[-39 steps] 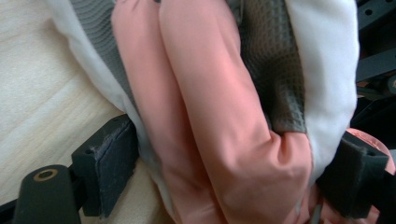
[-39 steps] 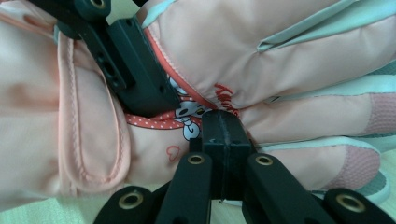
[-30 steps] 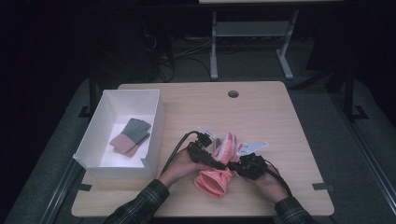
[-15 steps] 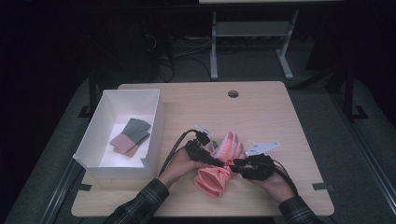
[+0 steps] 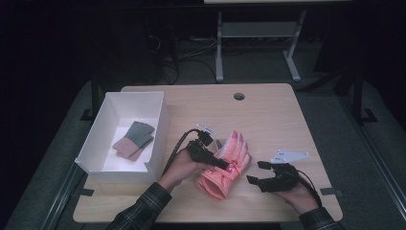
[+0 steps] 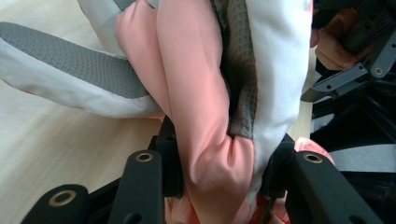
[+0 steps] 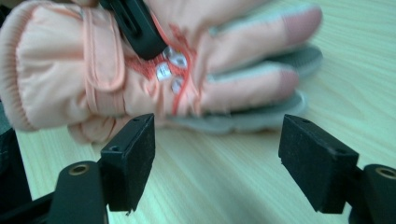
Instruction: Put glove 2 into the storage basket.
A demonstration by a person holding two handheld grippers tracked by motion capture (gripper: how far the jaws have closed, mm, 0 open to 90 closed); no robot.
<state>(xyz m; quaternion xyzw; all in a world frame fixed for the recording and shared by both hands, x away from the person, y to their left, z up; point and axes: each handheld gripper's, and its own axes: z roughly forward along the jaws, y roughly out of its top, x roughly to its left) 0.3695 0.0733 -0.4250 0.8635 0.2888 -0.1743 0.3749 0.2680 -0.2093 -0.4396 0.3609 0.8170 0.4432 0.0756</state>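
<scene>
- Left gripper (image 5: 221,163), lower centre of the high view: jaws partly closed and clamped on the glove (image 5: 226,167), pink and grey fabric bunched between them (clearest in the left gripper view).
- Glove: lies on the table (image 5: 277,115) at lower centre, just right of the white box (image 5: 160,124); long axis diagonal, cuff toward the lower left, fingers toward the upper right.
- Right gripper (image 5: 255,172), lower right: jaws apart, having just been opening, nothing between them; it sits beside the glove, not touching.
</scene>
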